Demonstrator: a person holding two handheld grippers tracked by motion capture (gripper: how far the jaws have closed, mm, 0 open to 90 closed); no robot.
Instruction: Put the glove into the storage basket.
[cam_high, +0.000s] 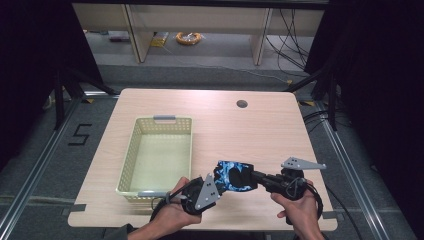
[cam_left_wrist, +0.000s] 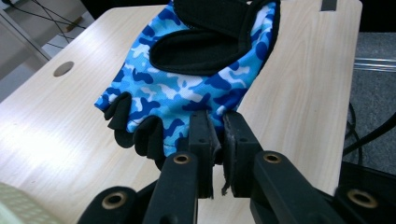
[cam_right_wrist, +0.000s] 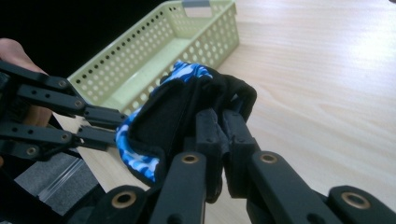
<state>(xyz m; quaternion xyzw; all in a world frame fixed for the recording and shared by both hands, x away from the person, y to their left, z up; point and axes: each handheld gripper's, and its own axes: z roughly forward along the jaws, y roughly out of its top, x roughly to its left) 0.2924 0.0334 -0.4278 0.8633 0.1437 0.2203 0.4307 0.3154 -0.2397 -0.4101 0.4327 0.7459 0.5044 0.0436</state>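
- Two hand-held grippers grip one blue camouflage glove (cam_high: 235, 176) between them, lifted just above the wooden table (cam_high: 260, 130) near its front edge, right of the basket (cam_high: 131, 159).
- Pale green and perforated, the basket sits on the left half of the table with a grey handle at each short end; nothing is visible inside it.
- Just right of the basket's near right corner, the person's left hand (cam_high: 172, 212) comes up from the bottom edge, palm around the left gripper (cam_high: 216, 183), which angles up and to the right toward the glove.
- The left gripper view has that gripper's jaws nearly closed on the glove's lower hem beside the short black finger stubs (cam_left_wrist: 135, 128), with a pinch of fabric between the pads.
- The glove hangs right of the basket, its black palm patch and black cuff turned toward the right gripper.
- Farther right of the basket, the right hand (cam_high: 296, 205) holds the right gripper (cam_high: 252, 175) pointing left, roughly level with the table.
- In the right gripper view, its jaws are clamped tight on the glove's black cuff edge (cam_right_wrist: 233, 100), and the basket lies beyond.
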